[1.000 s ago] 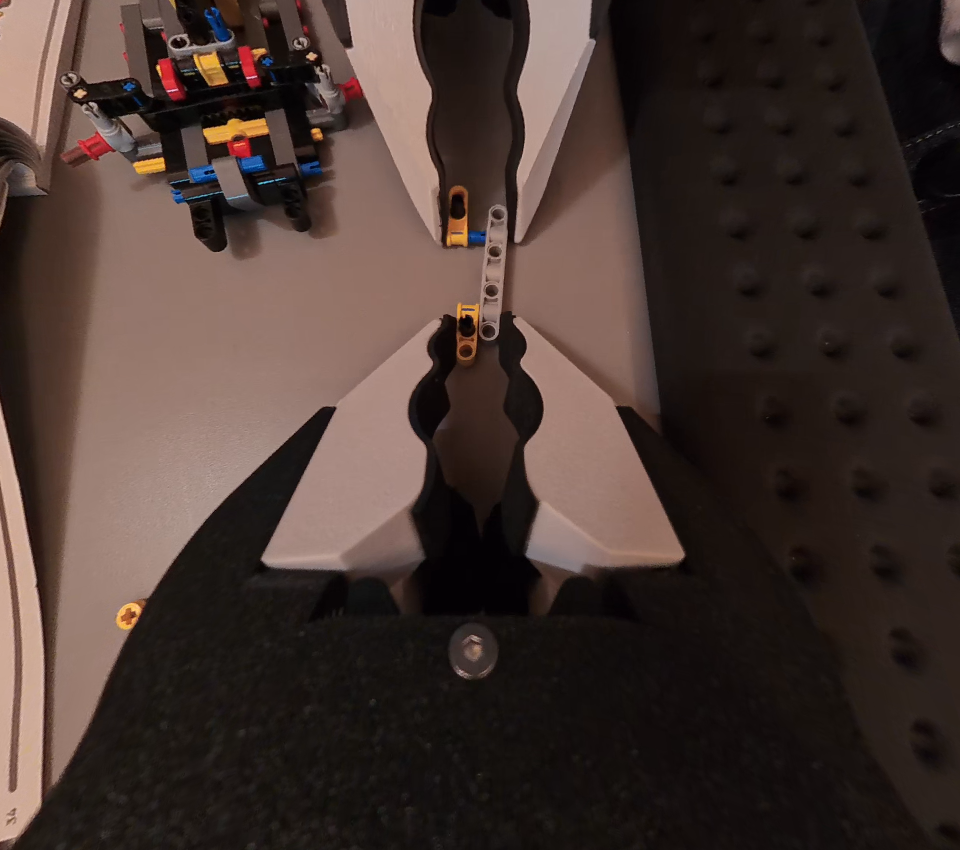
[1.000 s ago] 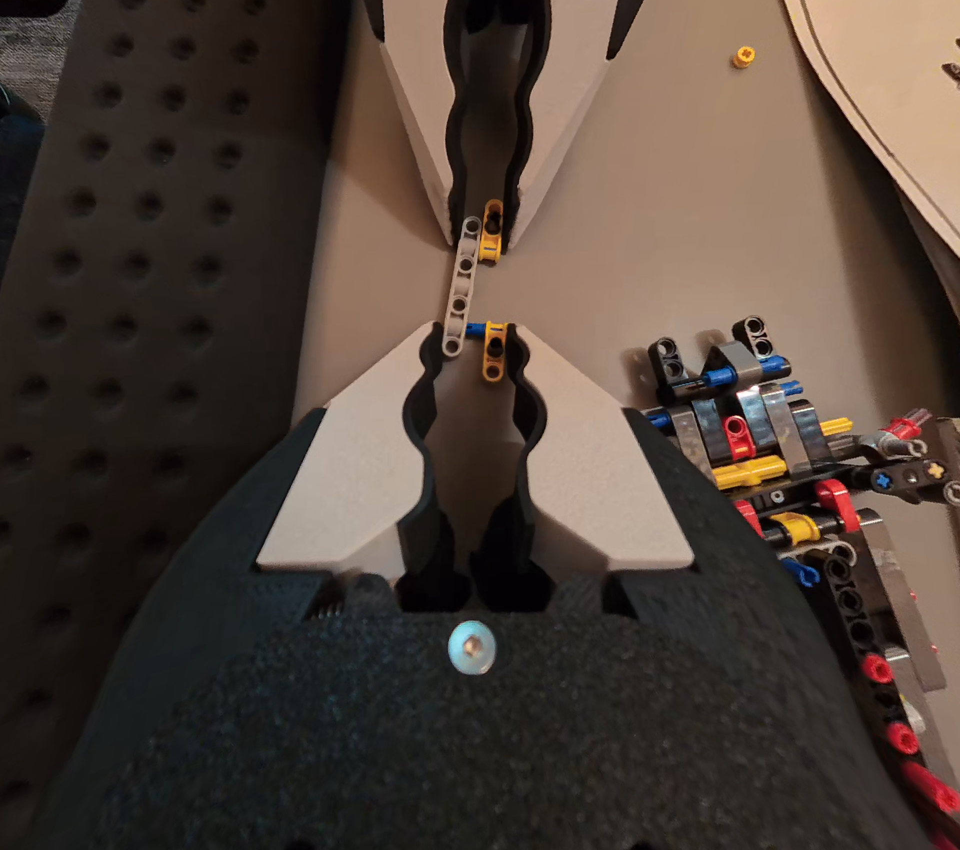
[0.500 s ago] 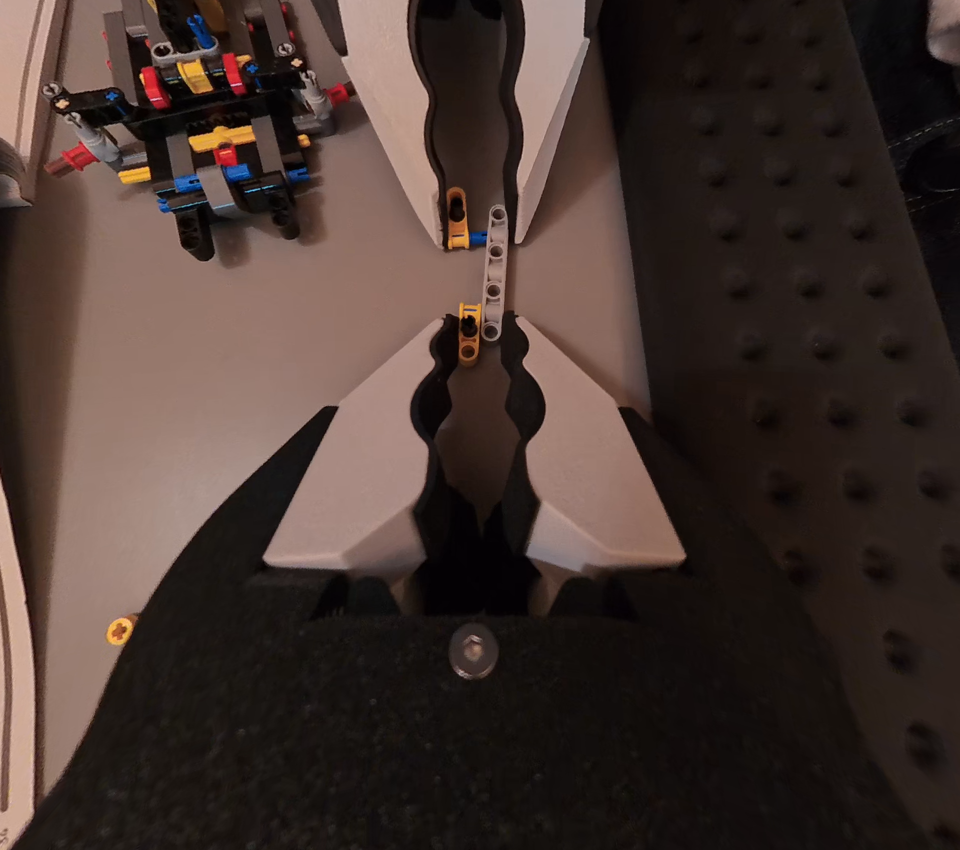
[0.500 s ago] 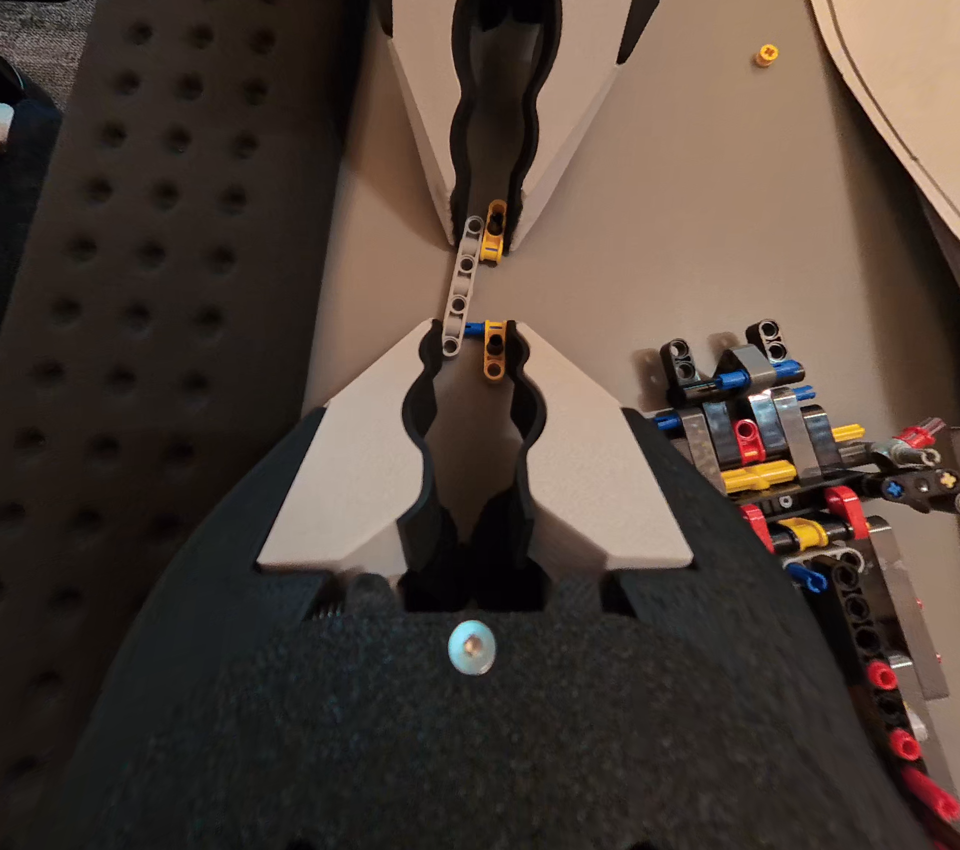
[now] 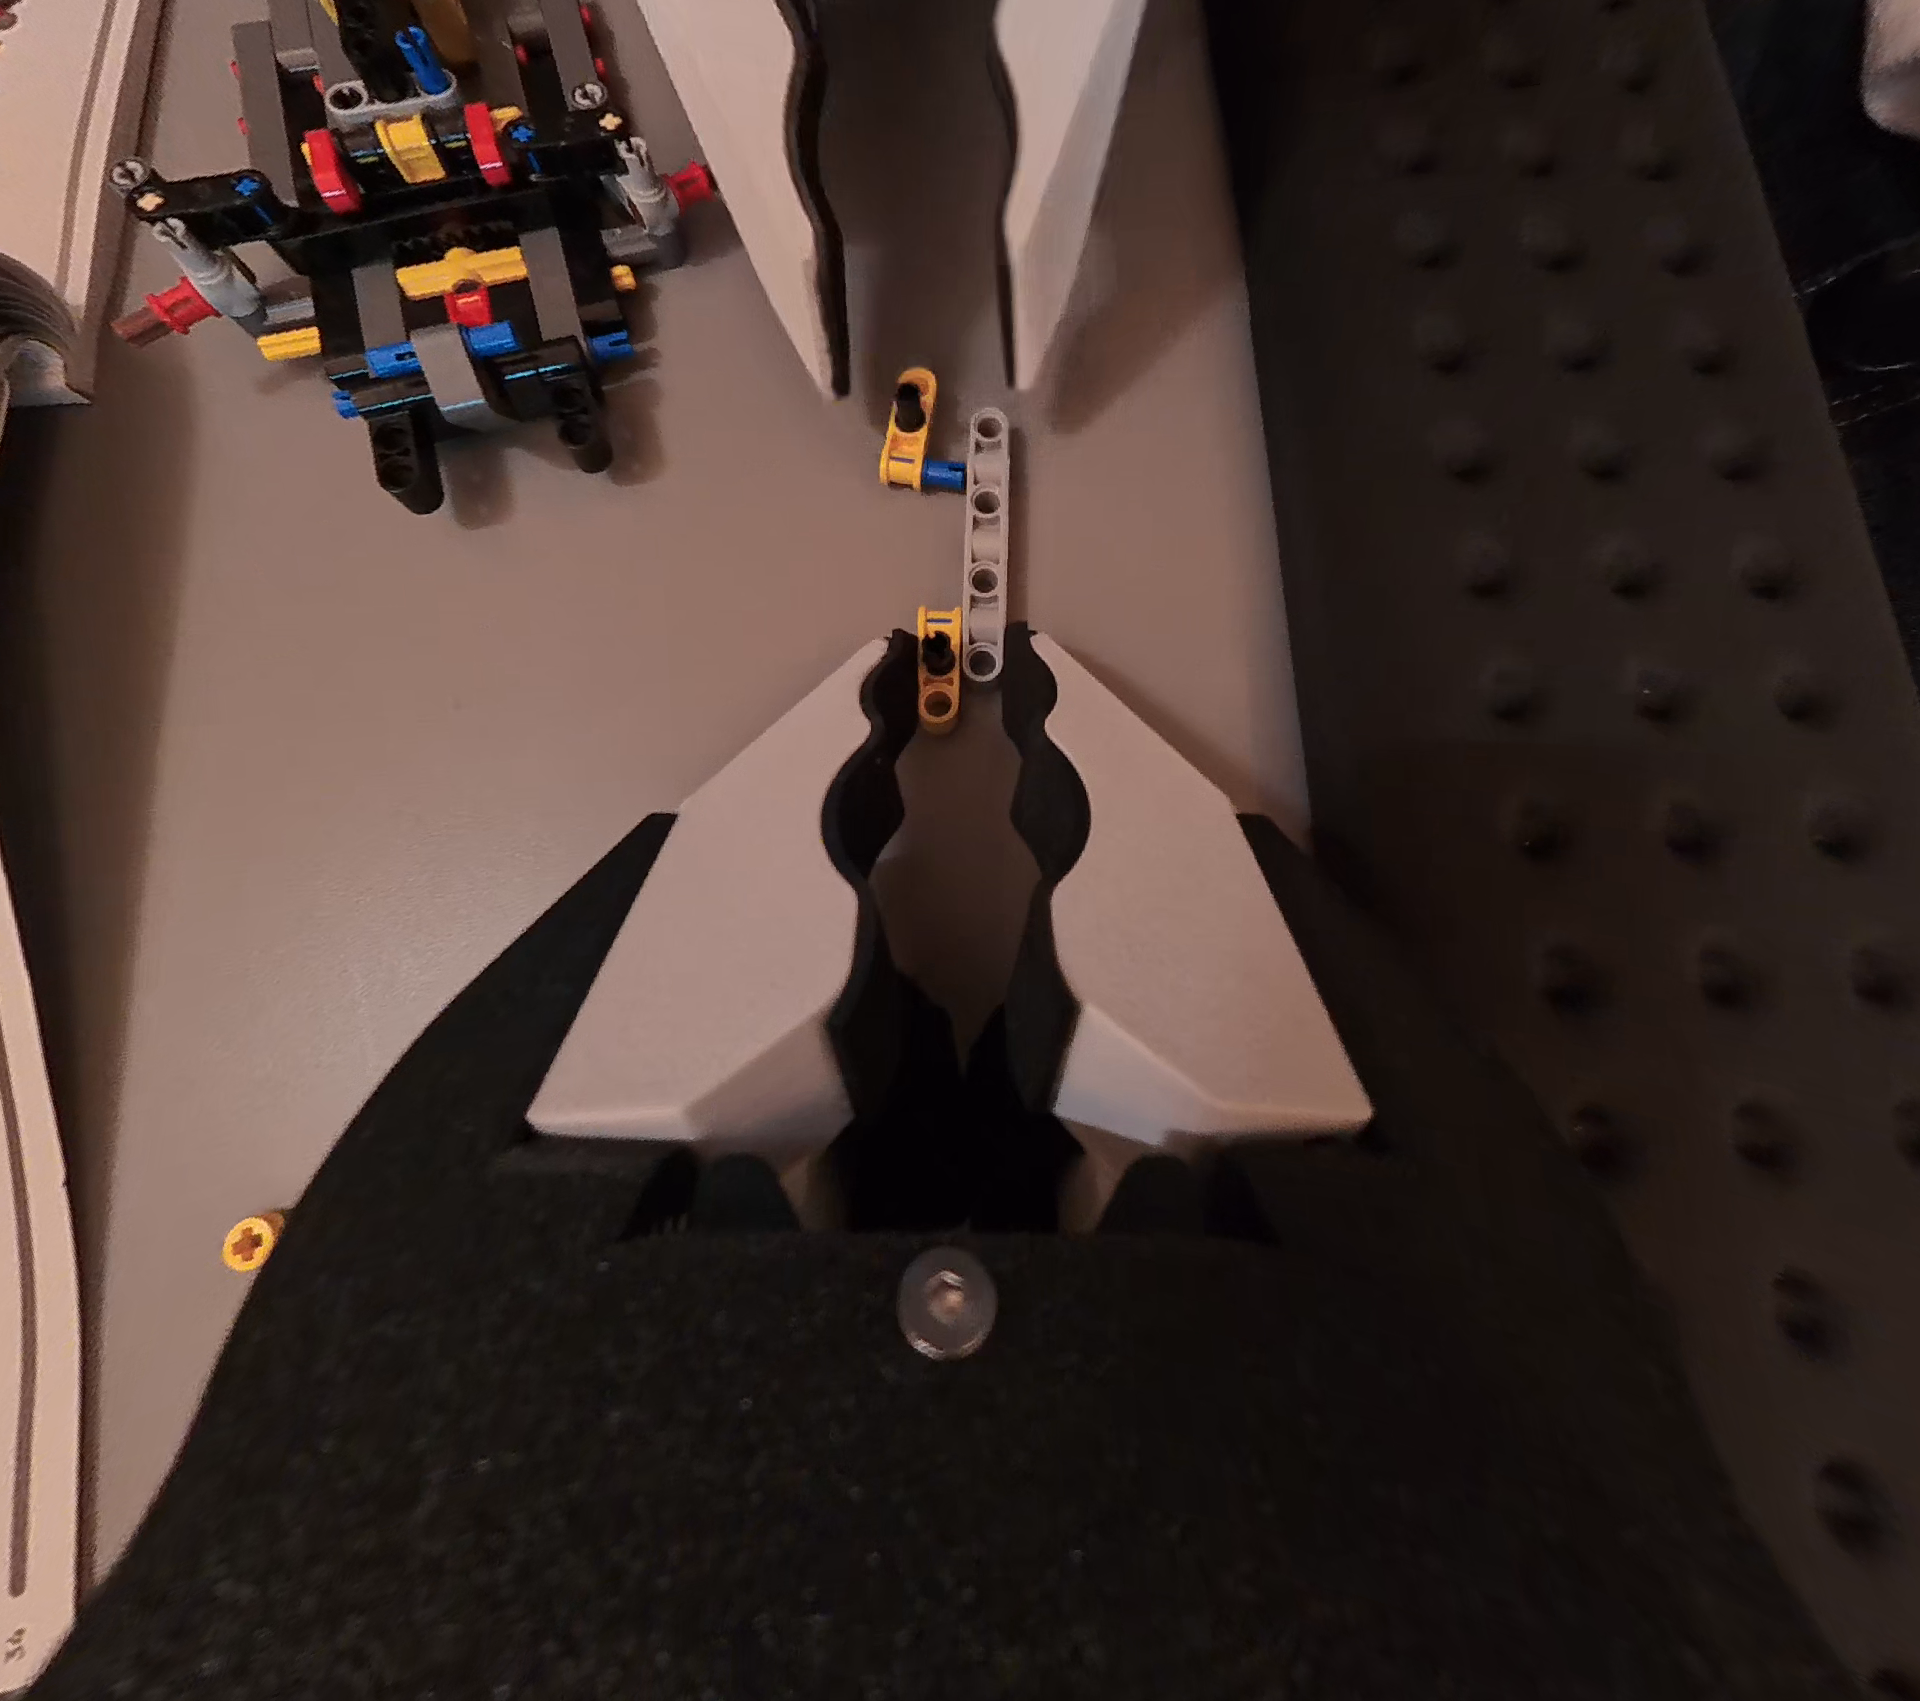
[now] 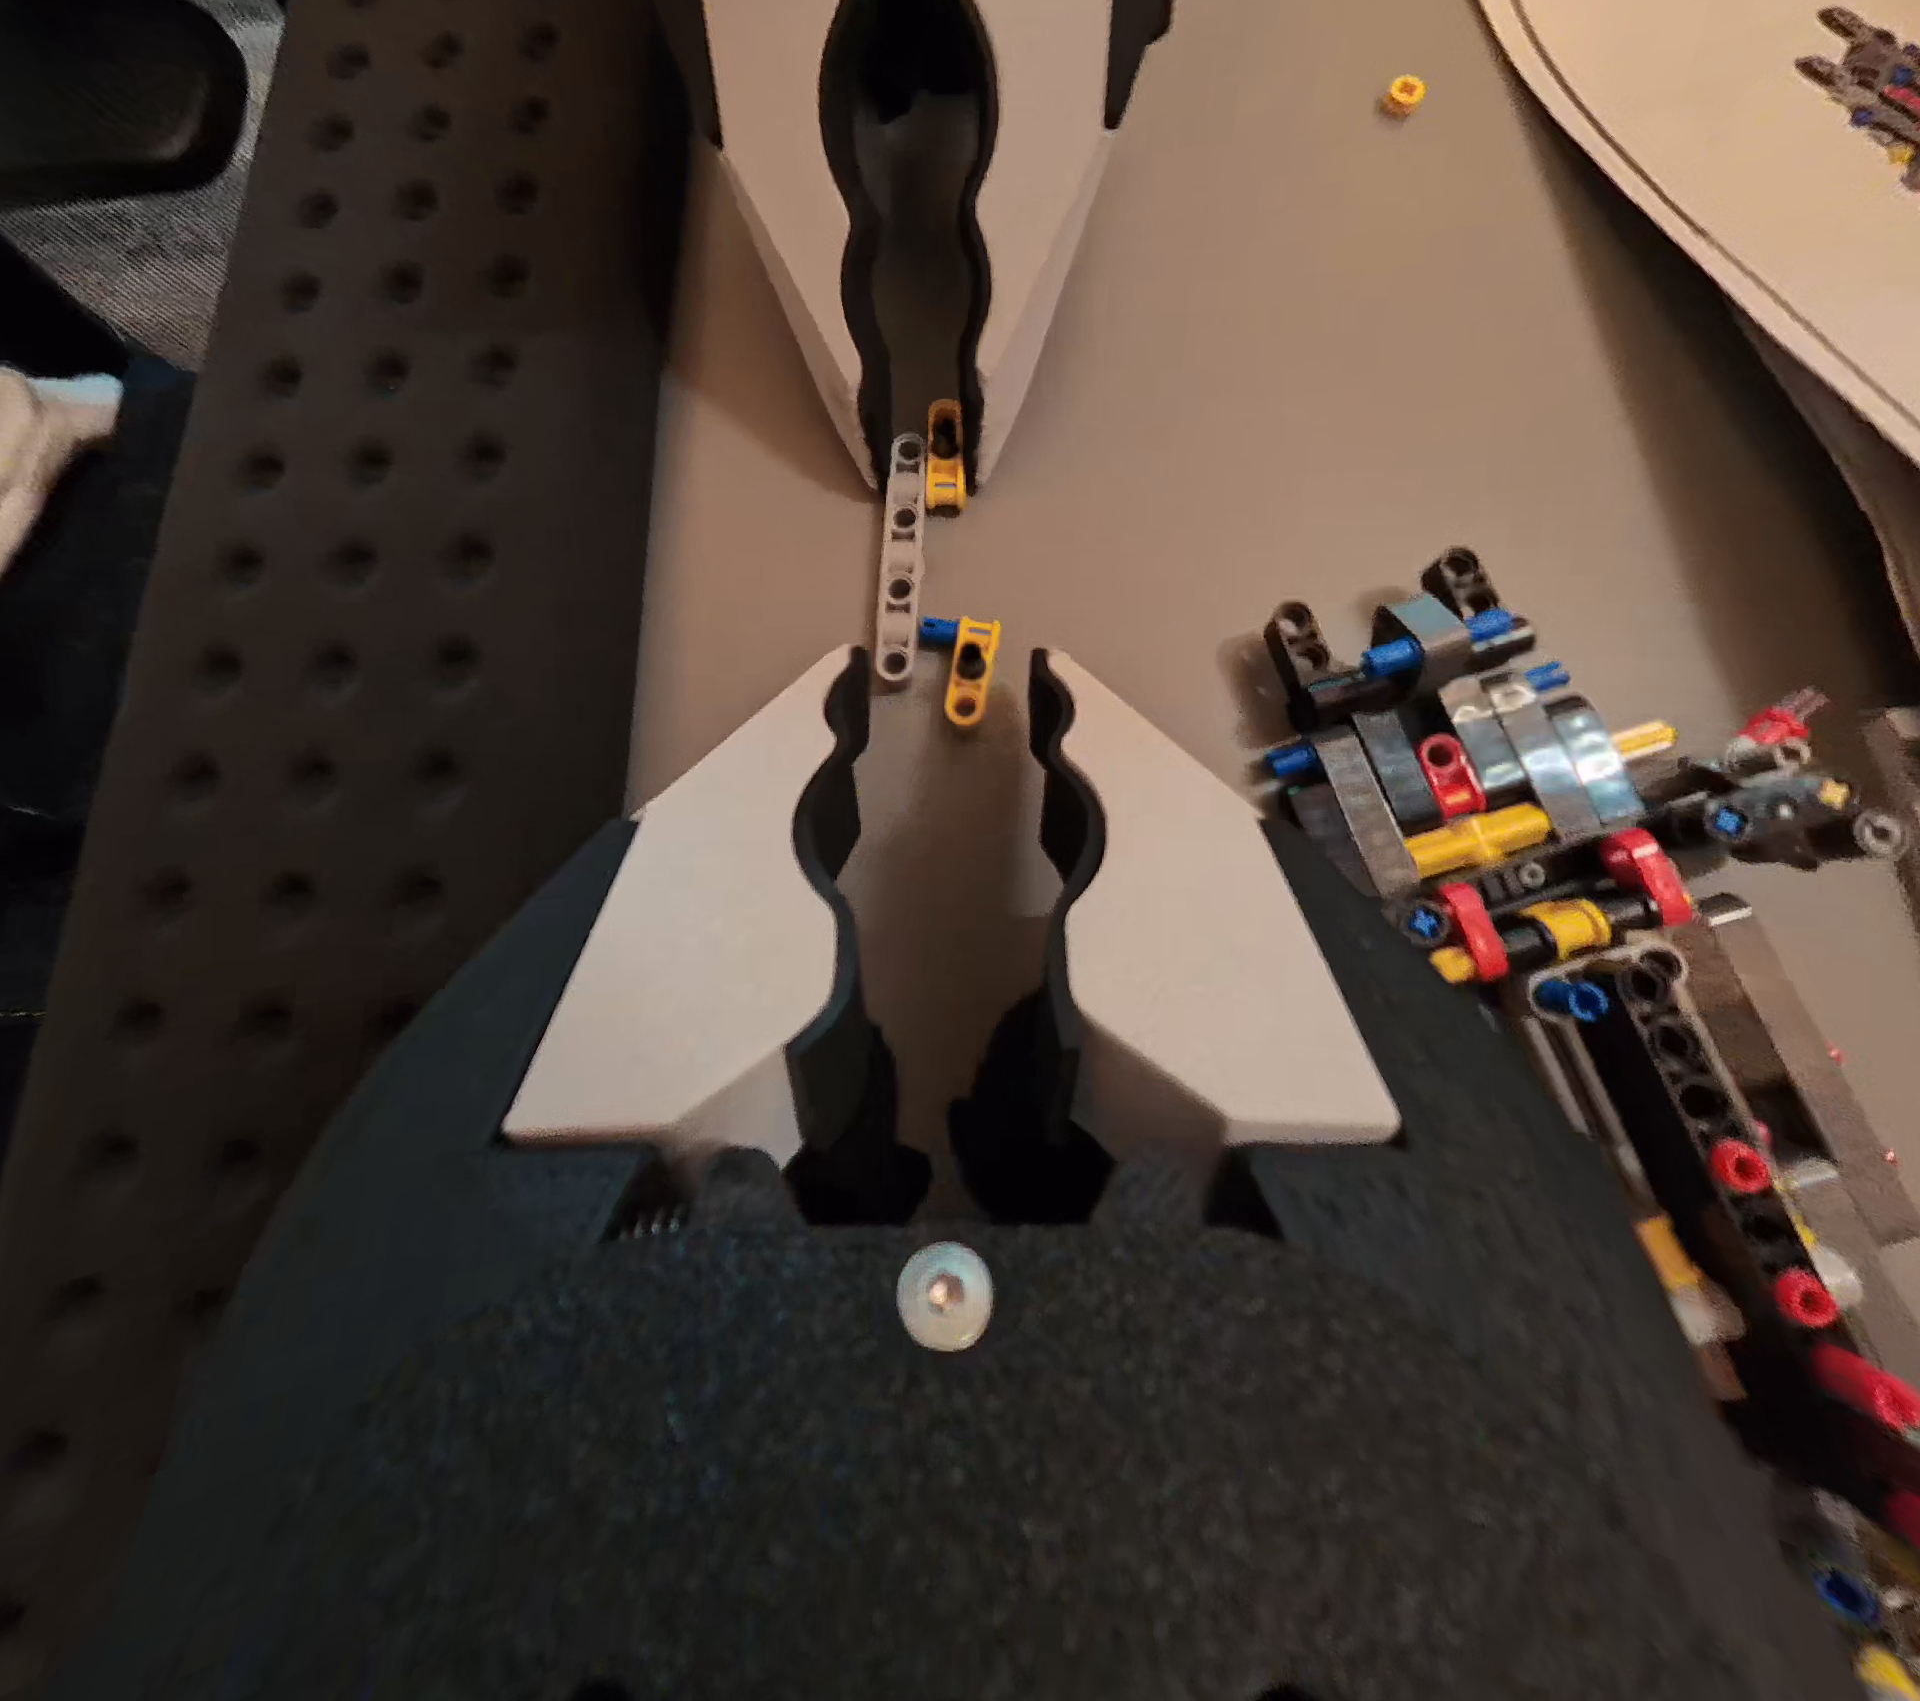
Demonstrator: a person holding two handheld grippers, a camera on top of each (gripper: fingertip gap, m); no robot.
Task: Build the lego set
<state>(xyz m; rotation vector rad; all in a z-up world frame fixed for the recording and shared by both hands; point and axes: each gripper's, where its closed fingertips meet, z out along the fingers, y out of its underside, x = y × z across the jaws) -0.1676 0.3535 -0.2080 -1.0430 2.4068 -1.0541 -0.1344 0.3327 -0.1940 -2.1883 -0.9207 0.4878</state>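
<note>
My left gripper (image 5: 961, 654) is pinched on the near end of a small assembly: a grey beam (image 5: 986, 543) with a yellow connector (image 5: 938, 667) beside it, both caught between my black pads. The beam runs straight away from me, off the grey table (image 5: 436, 716). At its far end a blue pin (image 5: 943, 474) sticks out left into a second yellow connector (image 5: 909, 430), which hangs just short of my right gripper's tips, apart from both.

My right gripper (image 6: 948, 664) has its fingers spread, with clear table showing between them. In its own view that connector (image 6: 971, 671) sits in the gap without touching either pad; the beam's end (image 6: 896, 643) is close against the left-hand pad, contact not clear. Beyond it the beam (image 6: 902, 555) leads to the left gripper (image 6: 932, 467), clamped at the far end.

Near left in the left wrist view: a loose yellow piece (image 5: 249, 1243) on the table by my gripper body, and white pages (image 5: 31, 1236) at the edge. Right: a dark studded panel (image 5: 1610, 612) running near to far.

Farther left: the partly built lego model (image 5: 416, 238), black and grey with red, yellow and blue parts, resting on the table well apart from the assembly. The right wrist view shows it (image 6: 1507, 820) on the right, with instruction sheets (image 6: 1714, 145) far right.
</note>
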